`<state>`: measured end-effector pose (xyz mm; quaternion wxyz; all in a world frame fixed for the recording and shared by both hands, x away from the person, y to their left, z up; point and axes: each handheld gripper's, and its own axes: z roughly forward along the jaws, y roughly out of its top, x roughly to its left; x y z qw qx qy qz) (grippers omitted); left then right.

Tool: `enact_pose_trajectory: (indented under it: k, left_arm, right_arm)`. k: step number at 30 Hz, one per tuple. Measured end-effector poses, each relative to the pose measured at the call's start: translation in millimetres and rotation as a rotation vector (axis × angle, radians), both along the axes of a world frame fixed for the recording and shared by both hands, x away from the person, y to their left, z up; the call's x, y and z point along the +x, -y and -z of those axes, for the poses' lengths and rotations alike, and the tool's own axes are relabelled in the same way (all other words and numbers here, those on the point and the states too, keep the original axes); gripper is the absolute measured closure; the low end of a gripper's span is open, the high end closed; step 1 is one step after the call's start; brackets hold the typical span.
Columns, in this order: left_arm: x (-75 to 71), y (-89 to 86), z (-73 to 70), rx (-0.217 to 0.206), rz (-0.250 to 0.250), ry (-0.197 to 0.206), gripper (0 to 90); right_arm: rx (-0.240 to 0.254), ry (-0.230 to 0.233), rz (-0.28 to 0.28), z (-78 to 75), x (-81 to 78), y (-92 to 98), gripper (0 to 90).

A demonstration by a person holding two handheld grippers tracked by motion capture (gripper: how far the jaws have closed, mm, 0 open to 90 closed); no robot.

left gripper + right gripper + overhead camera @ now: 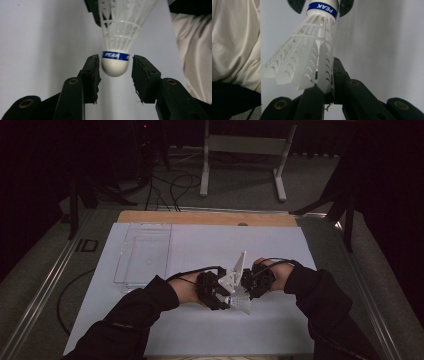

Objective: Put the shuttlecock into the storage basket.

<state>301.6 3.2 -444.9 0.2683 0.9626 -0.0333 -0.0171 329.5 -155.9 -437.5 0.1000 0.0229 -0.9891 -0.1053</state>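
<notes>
Here, the left gripper (116,67) has its two black jaws either side of the rounded white cork of one white plastic shuttlecock with a blue band (117,45). The left pad looks to touch the cork; a sliver of gap shows at the right pad, so the jaws stand parted, not yet clamped. The right gripper (325,86) is closed on the skirt edge of the same shuttlecock (312,60), holding it above the white tabletop (280,250). In the high view the two grippers (220,292) (250,282) meet nose to nose near the front middle of the tabletop; the shuttlecock there is hidden between them. The skirt's far end is cut off in the left gripper view. One clear plastic rectangular tray (145,252) lies well apart, at rear left. Count: one shuttlecock, one tray, two grippers.
</notes>
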Motion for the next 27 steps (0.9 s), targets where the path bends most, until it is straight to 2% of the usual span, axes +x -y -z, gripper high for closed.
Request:
enact_pose_trajectory:
  k: [2, 5, 8, 13, 16, 21, 23, 26, 27]
  left_arm:
    - [-0.4, -0.2, 0.3, 0.001, 0.01, 0.002, 58.8]
    - [-1.4, -0.7, 0.0, -0.006, 0.017, 0.027, 64.5]
    - [-1.1, -1.3, -0.5, -0.011, 0.029, 0.025, 65.6]
    - [-0.2, -3.0, -1.6, -0.019, 0.04, 0.019, 65.9]
    - [0.8, -4.7, -2.5, -0.024, 0.039, 0.013, 66.1]
    - [3.4, -7.2, -3.0, -0.038, 0.034, -0.007, 66.2]
    - [3.7, -7.7, -3.0, -0.039, 0.033, -0.003, 66.2]
    - [5.3, -8.9, -3.1, -0.036, 0.026, -0.014, 66.3]
    - [5.6, -8.9, -2.6, -0.034, 0.038, -0.027, 66.3]
  right_arm:
    - [0.002, 0.002, 0.004, -0.4, -0.2, 0.1, 89.8]
    - [0.006, 0.009, 0.005, -0.7, -0.1, 0.0, 89.8]
    - [0.012, 0.021, 0.017, -0.8, -0.6, 0.4, 89.7]
    - [0.016, 0.033, 0.027, -1.9, -0.7, 0.9, 89.5]
    - [0.026, 0.013, 0.026, -3.3, -0.1, 1.9, 89.4]
    - [0.03, 0.022, 0.036, -5.1, -0.9, 1.3, 89.1]
    - [0.031, 0.019, 0.034, -5.4, -1.5, 1.1, 89.0]
    - [0.039, 0.028, 0.032, -6.3, -1.2, 0.5, 88.2]
    - [0.037, 0.028, 0.039, -6.7, -1.6, 0.6, 86.9]
